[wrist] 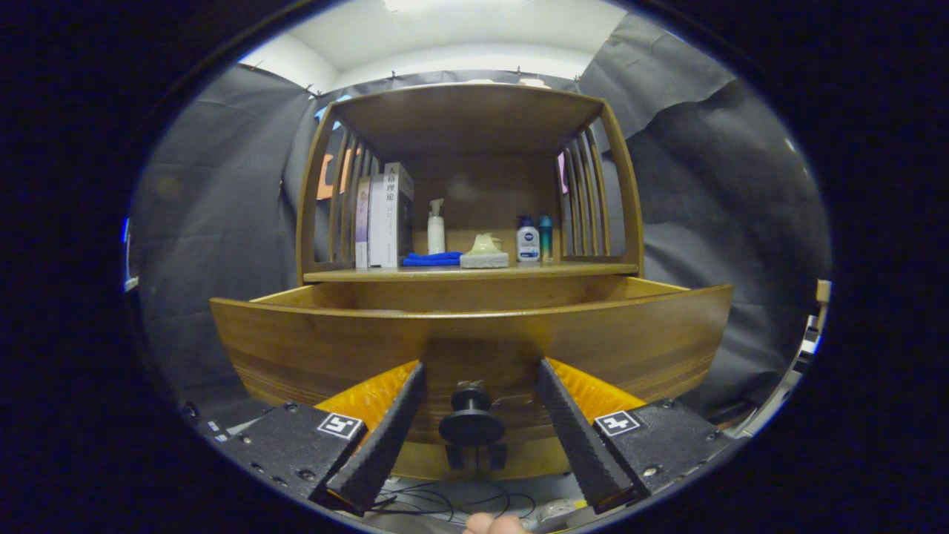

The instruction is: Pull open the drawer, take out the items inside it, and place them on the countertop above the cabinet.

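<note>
Your drawer (474, 334) is pulled out from the wooden cabinet (474, 126), its front right ahead of your gripper (480, 365), but from this low angle you can't really tell what's inside. The dark knob (471, 419) sits between your fingers (385, 437), which are spread wide and touch nothing. On the countertop (371, 275) above: books (384, 219) near the left edge, then a blue cloth (432, 259), a pump bottle (436, 227), a sponge (484, 259), and two small bottles (534, 239) toward the right

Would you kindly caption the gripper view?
Open gripper fingers flank the knob of the pulled-out drawer.
</note>
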The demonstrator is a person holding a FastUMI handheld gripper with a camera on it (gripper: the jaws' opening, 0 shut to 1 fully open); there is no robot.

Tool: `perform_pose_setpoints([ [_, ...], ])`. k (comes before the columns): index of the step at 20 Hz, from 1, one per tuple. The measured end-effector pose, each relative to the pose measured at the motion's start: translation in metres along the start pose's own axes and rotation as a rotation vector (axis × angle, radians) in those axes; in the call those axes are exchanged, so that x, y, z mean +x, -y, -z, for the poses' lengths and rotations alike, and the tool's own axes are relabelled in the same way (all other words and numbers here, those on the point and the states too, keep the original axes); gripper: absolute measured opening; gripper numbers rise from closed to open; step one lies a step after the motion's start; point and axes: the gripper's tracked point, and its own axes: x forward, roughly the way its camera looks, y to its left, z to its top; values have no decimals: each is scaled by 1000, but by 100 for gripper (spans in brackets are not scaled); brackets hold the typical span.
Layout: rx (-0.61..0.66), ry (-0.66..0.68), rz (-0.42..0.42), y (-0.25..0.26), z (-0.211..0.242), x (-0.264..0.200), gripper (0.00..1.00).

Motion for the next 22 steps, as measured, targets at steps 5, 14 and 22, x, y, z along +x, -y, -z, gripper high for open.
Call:
perform_pose_setpoints([
  [5, 1, -28, -2, 0, -3, 18, 99],
  [14, -15, -66, 24, -6, -9, 49, 99],
  [22, -31, -74, 24, -5, -12, 72, 99],
])
